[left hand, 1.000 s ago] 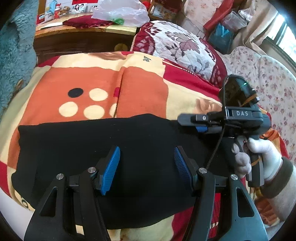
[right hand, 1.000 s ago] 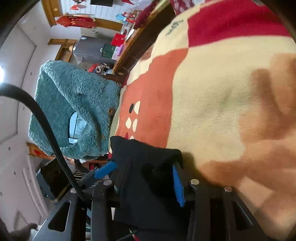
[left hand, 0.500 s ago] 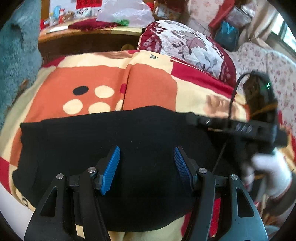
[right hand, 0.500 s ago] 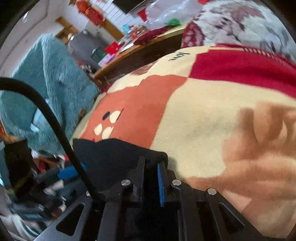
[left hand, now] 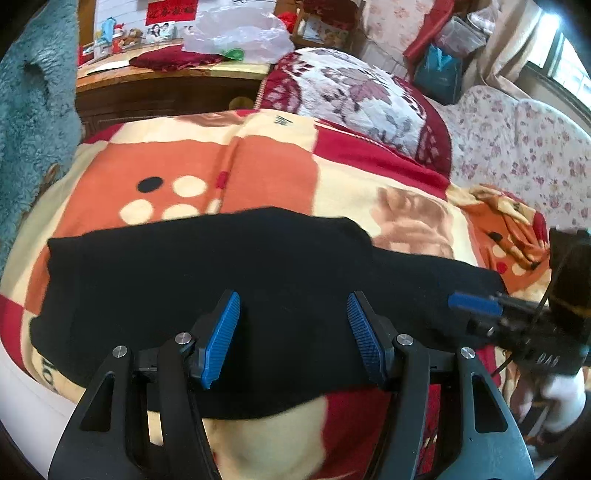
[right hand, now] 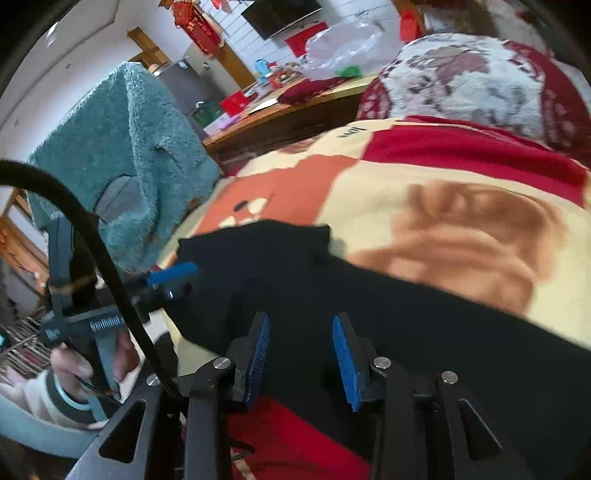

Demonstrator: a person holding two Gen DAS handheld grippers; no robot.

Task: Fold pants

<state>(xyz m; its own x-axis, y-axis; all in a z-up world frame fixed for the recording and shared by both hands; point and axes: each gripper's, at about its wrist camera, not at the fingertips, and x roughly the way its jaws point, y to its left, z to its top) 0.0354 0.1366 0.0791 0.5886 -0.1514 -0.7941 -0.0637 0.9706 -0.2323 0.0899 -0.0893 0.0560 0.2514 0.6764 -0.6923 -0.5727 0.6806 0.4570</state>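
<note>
Black pants (left hand: 221,273) lie folded across the patterned blanket (left hand: 266,166), a top layer covering the left part and a lower layer reaching right. My left gripper (left hand: 293,326) hovers open over their near edge, nothing between its blue pads. My right gripper (right hand: 301,345) is over the right part of the pants (right hand: 369,306), and its jaws are opening with only cloth beneath them, none pinched. In the left wrist view the right gripper (left hand: 476,304) shows at the far right, held by a white-gloved hand (left hand: 561,391). The left gripper (right hand: 173,275) appears at the left of the right wrist view.
A teal fluffy garment (left hand: 33,122) hangs at the left of the bed. Behind it stand a wooden desk (left hand: 166,85) with a plastic bag (left hand: 240,33), and a floral pillow (left hand: 354,99). A floral sofa (left hand: 517,136) lies at the right. The bed's edge runs along the bottom left.
My right gripper closed on the pants' edge, then let go and drew back to the right and up. The folded layer now lies flat. The left gripper has shifted only slightly.
</note>
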